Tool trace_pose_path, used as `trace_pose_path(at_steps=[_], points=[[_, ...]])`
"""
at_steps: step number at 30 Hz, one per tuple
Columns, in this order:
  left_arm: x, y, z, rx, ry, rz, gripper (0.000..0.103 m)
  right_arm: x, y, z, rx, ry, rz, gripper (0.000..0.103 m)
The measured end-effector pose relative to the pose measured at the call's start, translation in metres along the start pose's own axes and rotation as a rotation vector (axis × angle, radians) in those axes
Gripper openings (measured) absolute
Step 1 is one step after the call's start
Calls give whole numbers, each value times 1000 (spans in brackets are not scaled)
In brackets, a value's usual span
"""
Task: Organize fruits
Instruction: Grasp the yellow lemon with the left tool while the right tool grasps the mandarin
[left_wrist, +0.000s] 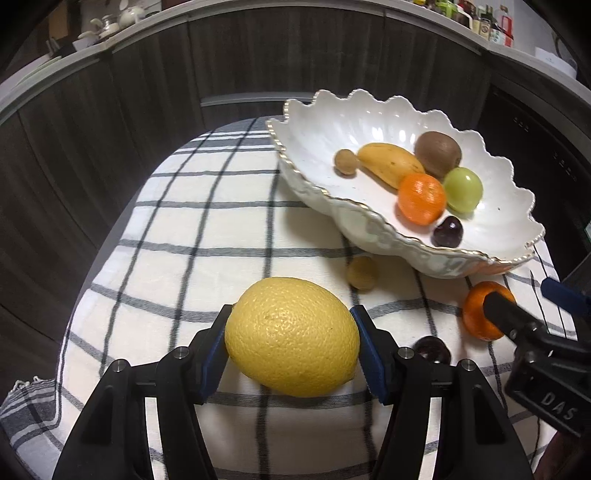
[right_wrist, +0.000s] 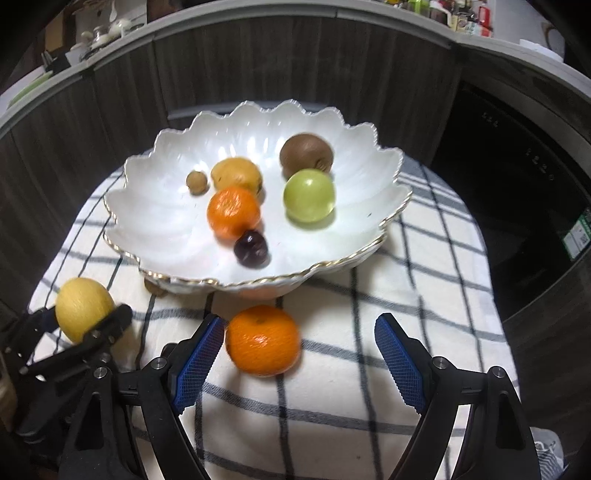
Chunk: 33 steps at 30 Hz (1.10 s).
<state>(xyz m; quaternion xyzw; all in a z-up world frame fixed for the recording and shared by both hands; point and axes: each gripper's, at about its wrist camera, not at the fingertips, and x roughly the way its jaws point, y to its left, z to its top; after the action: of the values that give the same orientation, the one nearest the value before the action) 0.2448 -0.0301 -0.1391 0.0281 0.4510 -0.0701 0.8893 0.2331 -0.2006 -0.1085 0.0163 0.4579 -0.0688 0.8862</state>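
While left fingers (left_wrist: 291, 332) clamp lemon (left_wrist: 291, 336) | right fingers (right_wrist: 299, 354) wide beside orange (right_wrist: 263, 339) | bowl (right_wrist: 166, 236) near

Left wrist view: low, close behind its fingers, facing far across the checked cloth (left_wrist: 177, 236), scalloped bowl (left_wrist: 491, 221) far right. Right wrist view: higher, facing the bowl (right_wrist: 166, 218) head-on. Both share bowl, cloth (right_wrist: 417, 266), and dark cabinet fronts (left_wrist: 110, 122).

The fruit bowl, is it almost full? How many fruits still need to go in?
Six fruits already sit in the white bowl. The left gripper is shut on the yellow lemon. The right gripper is open around an orange on the cloth. A small brown fruit and a dark cherry wait too.
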Motion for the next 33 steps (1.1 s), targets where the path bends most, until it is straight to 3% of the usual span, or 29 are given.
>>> trace_pose_path(at_steps=[10, 19, 33], points=[[-4, 13, 2, -22, -27, 13, 61, 20, 15, -1, -25, 33, -10, 81], [-4, 13, 2, -26, -30, 18, 61, 34, 16, -10, 3, 74, 23, 49], [-21, 4, 4, -8, -57, 8, 61, 10, 9, -7, 28, 47, 35, 48]])
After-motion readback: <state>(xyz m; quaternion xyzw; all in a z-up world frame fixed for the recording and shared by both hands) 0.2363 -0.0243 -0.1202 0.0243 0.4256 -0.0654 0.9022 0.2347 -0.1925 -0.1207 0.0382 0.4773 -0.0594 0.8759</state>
